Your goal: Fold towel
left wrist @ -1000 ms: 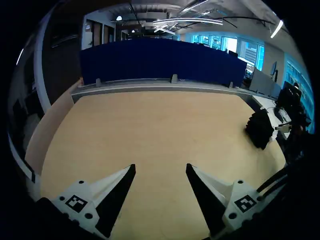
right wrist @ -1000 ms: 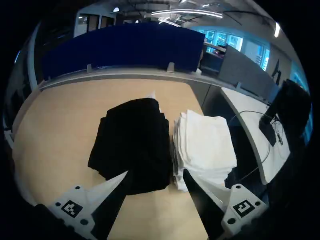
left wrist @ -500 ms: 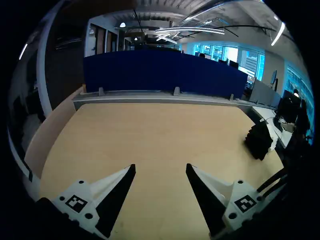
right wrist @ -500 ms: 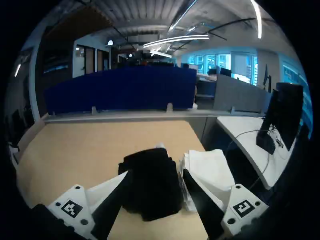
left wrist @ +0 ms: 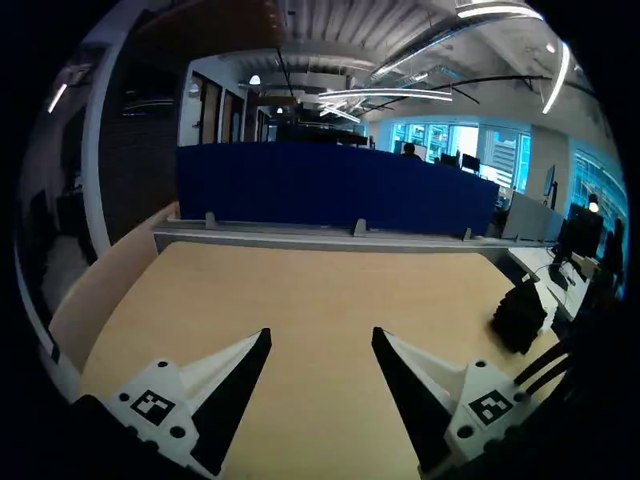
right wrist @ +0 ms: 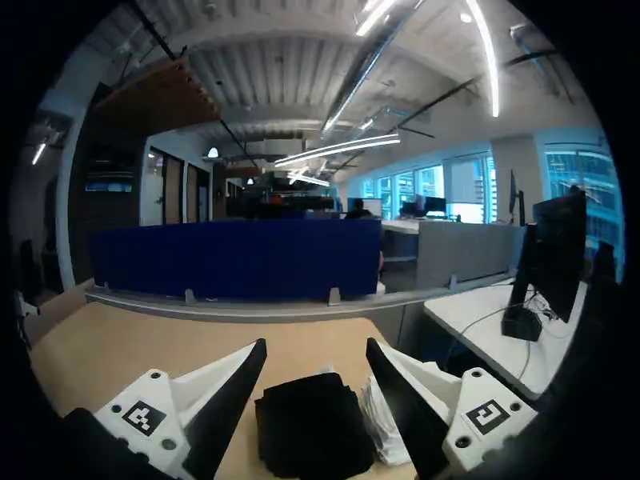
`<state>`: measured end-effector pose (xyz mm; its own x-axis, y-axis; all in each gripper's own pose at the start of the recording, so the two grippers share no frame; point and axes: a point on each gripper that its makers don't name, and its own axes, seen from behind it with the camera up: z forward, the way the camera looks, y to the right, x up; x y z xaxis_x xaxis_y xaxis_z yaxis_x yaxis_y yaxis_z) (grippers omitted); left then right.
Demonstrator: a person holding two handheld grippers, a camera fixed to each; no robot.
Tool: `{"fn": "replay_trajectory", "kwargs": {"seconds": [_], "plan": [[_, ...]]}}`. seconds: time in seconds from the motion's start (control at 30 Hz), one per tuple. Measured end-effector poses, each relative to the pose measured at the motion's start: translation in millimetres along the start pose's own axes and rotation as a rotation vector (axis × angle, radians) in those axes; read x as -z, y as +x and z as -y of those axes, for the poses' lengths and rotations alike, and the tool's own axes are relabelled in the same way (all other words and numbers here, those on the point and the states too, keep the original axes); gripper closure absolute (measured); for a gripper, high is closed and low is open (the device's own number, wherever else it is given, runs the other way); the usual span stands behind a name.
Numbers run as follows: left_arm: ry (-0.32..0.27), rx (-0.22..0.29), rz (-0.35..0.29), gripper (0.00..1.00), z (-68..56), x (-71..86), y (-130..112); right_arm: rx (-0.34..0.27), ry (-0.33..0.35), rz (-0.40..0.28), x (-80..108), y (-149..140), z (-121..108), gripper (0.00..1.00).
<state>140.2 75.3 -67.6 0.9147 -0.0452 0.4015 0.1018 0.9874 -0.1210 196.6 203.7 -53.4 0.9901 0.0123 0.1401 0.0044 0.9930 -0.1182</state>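
Right gripper view is showing the right gripper (right wrist: pixel 314 344) hanging wide-spread and empty, tilted up toward the room, with the black towel stack (right wrist: pixel 314 432) lying low between its fingers on the table (right wrist: pixel 104 344), touching a white towel stack (right wrist: pixel 382 420). The left gripper (left wrist: pixel 320 332) is also gaping empty, well apart from the pile off to its right. Judging the right hand nearer.

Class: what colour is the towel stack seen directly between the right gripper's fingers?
Black. The towel stack shows best in the right gripper view.
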Motion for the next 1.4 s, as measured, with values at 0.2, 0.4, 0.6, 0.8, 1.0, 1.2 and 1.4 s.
{"fn": "replay_trajectory", "kwargs": {"seconds": [0.2, 0.4, 0.6, 0.8, 1.0, 1.2, 1.4], "plan": [[0.027, 0.004, -0.070, 0.07, 10.9, -2.4, 24, 0.015, -0.001, -0.011, -3.1, 7, 13, 0.03], [0.048, 0.006, -0.140, 0.07, 19.6, -4.1, 47, 0.031, 0.036, -0.022, -4.3, 13, 44, 0.04], [0.061, -0.003, -0.199, 0.07, 29.5, -6.7, 68, 0.057, 0.064, -0.024, -10.5, 17, 80, 0.03], [0.060, -0.003, -0.252, 0.07, 33.5, -9.3, 82, 0.041, 0.078, -0.043, -11.8, 25, 122, 0.03], [0.056, 0.012, -0.277, 0.07, 39.9, -11.2, 88, 0.030, 0.098, -0.063, -12.3, 33, 165, 0.03], [0.054, 0.020, -0.286, 0.07, 47.4, -15.3, 88, 0.015, 0.116, -0.055, -12.8, 31, 191, 0.03], [0.054, 0.007, -0.292, 0.07, 52.3, -18.9, 86, 0.011, 0.114, -0.049, -13.3, 31, 201, 0.03]]}}
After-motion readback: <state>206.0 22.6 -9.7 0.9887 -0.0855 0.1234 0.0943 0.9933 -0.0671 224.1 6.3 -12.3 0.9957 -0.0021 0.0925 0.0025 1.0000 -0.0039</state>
